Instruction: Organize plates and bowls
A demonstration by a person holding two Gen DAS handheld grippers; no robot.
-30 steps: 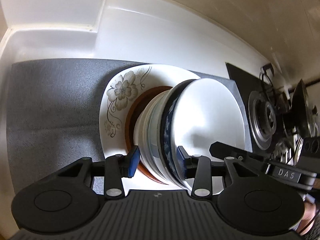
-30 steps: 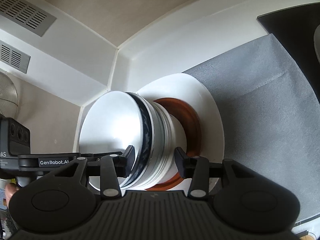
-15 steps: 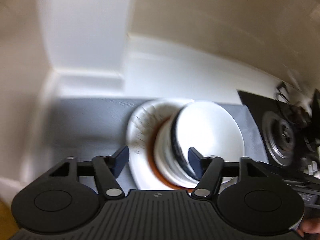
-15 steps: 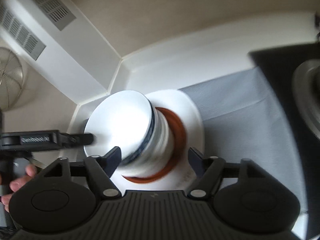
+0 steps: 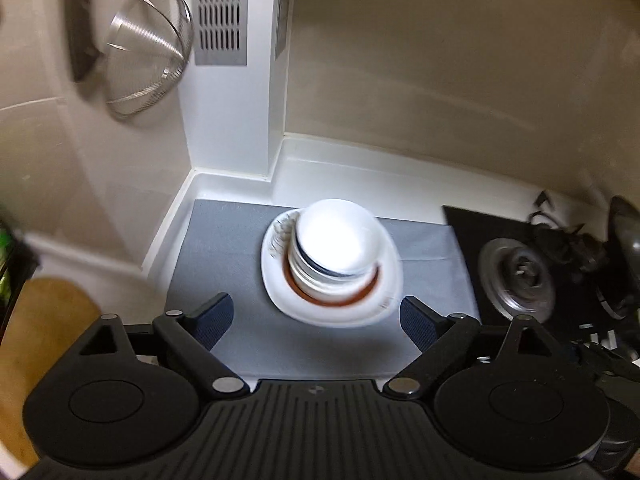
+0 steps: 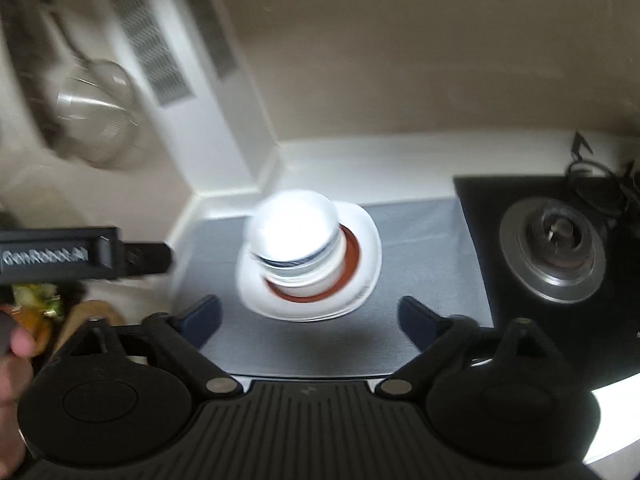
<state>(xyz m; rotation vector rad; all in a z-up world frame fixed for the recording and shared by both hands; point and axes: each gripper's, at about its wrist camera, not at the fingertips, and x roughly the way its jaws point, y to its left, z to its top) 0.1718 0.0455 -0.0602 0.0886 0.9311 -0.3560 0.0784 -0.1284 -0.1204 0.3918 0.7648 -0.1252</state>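
A stack of bowls (image 5: 336, 246), white with a blue-rimmed one near the top, stands on a brown plate (image 5: 356, 300) that rests on a white flowered plate (image 5: 276, 240) on the grey mat (image 5: 224, 248). The stack also shows in the right wrist view (image 6: 296, 236), on its white plate (image 6: 366, 256). My left gripper (image 5: 316, 320) is open and empty, held back above the near side of the stack. My right gripper (image 6: 310, 318) is open and empty, also drawn back. The left gripper's body (image 6: 80, 256) shows at the left of the right wrist view.
The mat lies in a white counter corner (image 5: 240, 176). A metal strainer (image 5: 144, 60) hangs on the left wall beside a vent grille (image 5: 220, 12). A black stove with a burner (image 5: 516, 276) stands to the right, also seen in the right wrist view (image 6: 556, 248). A wooden board (image 5: 44, 332) lies at the left.
Both grippers opened off the bowl stack and pulled back and up. The stack stays on the plates. The view now takes in the walls, strainer and stove.
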